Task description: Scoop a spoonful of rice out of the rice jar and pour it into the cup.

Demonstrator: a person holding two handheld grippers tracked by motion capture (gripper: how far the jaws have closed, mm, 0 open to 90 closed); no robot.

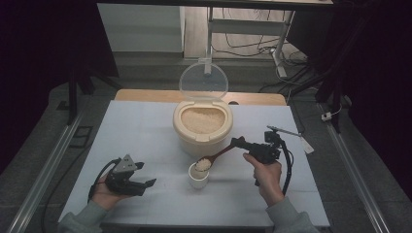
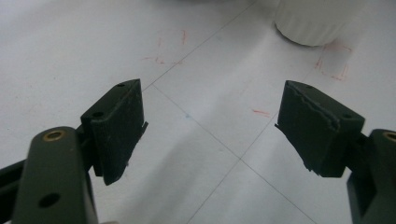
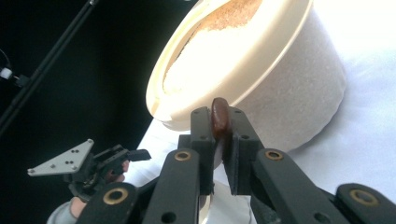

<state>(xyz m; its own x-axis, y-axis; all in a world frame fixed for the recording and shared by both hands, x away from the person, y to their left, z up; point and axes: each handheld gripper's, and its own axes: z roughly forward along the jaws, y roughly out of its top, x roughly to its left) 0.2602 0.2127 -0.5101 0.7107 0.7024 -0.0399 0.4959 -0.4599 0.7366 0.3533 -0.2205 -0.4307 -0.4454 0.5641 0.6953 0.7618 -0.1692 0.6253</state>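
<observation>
Spoon (image 1: 221, 153) handle between right gripper (image 1: 239, 142) jaws

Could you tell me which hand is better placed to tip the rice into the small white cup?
Right: its claw is shut on the wooden spoon, whose rice-filled bowl sits over the cup. The left claw rests open and apart.

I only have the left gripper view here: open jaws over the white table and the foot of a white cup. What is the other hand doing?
Observer: The right gripper is shut on a wooden spoon.
Operator: Is the spoon loaded?
Observer: Yes, its bowl carries rice just above the white cup.
Operator: Where did the rice come from?
Observer: A cream rice container stands behind the cup with its clear lid swung up.
</observation>
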